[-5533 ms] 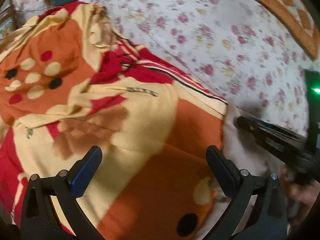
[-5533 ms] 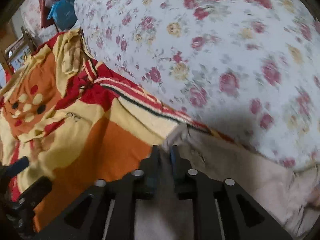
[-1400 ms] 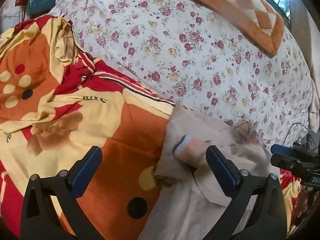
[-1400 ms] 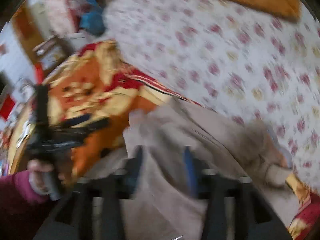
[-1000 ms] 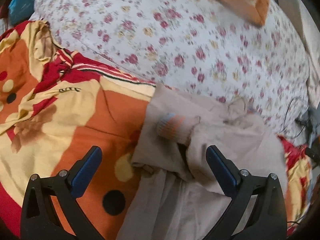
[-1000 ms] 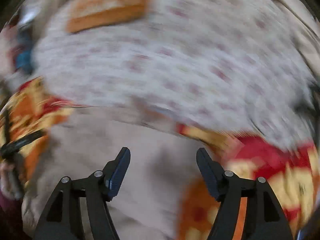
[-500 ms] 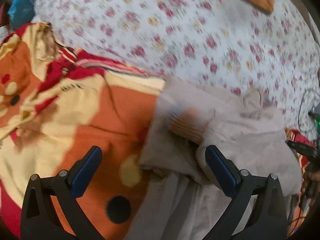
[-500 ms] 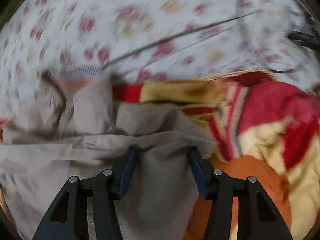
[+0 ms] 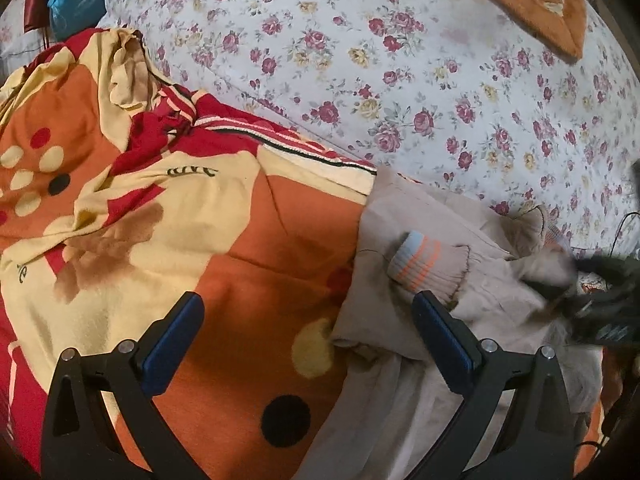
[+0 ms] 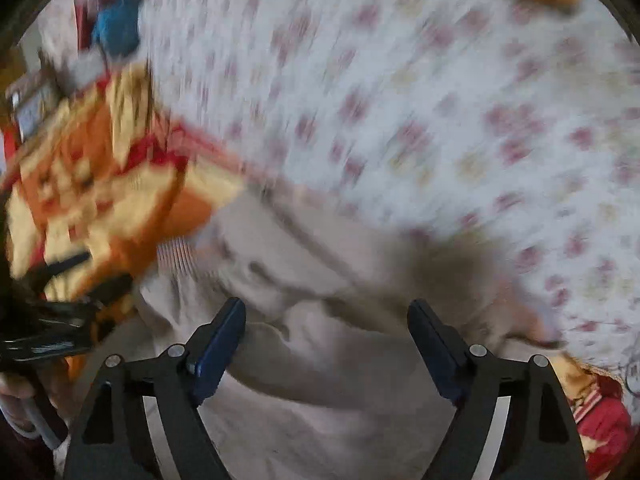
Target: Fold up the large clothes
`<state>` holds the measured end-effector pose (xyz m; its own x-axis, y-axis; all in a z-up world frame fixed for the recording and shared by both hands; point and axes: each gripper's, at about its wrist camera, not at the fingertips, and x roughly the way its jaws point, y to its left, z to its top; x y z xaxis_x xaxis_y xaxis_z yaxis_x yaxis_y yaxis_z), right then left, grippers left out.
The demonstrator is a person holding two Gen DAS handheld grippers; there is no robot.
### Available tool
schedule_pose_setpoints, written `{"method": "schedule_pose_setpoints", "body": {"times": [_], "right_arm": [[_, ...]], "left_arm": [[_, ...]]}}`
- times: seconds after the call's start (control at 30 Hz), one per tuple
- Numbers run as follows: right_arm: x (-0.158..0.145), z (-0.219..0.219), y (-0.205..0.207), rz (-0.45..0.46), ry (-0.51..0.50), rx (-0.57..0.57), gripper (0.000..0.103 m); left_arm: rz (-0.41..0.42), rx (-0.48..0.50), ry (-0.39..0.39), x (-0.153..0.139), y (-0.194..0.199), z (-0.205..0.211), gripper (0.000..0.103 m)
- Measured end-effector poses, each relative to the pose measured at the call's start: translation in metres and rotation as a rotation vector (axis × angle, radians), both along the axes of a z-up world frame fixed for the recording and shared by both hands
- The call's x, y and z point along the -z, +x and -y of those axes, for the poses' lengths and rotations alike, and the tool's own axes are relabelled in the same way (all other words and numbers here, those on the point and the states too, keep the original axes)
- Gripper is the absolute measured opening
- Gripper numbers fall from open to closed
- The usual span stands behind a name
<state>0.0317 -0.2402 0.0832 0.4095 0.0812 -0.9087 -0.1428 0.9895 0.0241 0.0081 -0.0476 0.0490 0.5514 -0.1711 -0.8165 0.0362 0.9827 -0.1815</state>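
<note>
Beige garment [image 9: 404, 280] lies crumpled on an orange-and-red patterned blanket [image 9: 224, 240], ahead of both tongs. Left tongs [image 9: 308, 332] stand wide and hold nothing, the striped cuff [image 9: 424, 260] just beyond the right-hand finger. Right tongs [image 10: 326, 332], opening, hover over beige folds, gripping nothing.

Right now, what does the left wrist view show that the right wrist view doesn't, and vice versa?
Left wrist only: the sharp striped cuff, a black polka dot on the orange blanket, and the right tongs, blurred at the frame's edge.
Right wrist only: the left tongs at its left edge, and its own opening tongs over the beige garment.
Both: garment, blanket, floral quilt.
</note>
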Motion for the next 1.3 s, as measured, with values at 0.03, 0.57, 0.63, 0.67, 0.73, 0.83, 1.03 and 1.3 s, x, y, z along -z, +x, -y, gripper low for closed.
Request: {"method": "schedule_pose_setpoints", "body": {"times": [0.03, 0.57, 0.63, 0.67, 0.73, 0.83, 1.03, 1.3], "right_arm": [[0.009, -0.002, 0.0, -0.067, 0.026, -0.019, 0.039], [-0.01, 0.047, -0.061, 0.19, 0.047, 0.231, 0.045], [-0.021, 0.065, -0.092, 0.221, 0.085, 0.257, 0.057], [-0.025, 0.07, -0.099, 0.223, 0.086, 0.264, 0.057], [-0.027, 0.071, -0.109, 0.213, 0.119, 0.262, 0.054], [-0.015, 0.042, -0.101, 0.161, 0.186, 0.166, 0.047], [0.052, -0.001, -0.027, 0.11, 0.069, 0.256, 0.047], [0.019, 0.053, -0.114, 0.1, 0.127, 0.338, 0.065]], "left_arm": [[-0.004, -0.004, -0.009, 0.0, 0.0, -0.001, 0.103], [0.069, 0.07, 0.051, -0.007, -0.01, 0.024, 0.103], [0.087, 0.059, 0.042, -0.009, -0.013, 0.024, 0.103], [0.084, 0.057, 0.039, -0.008, -0.013, 0.025, 0.103], [0.074, 0.061, 0.042, -0.006, -0.014, 0.026, 0.103], [0.085, 0.053, 0.062, -0.003, -0.017, 0.029, 0.103], [0.084, 0.086, 0.094, 0.0, -0.015, 0.037, 0.103], [0.058, 0.072, 0.039, -0.007, -0.013, 0.026, 0.103]]}}
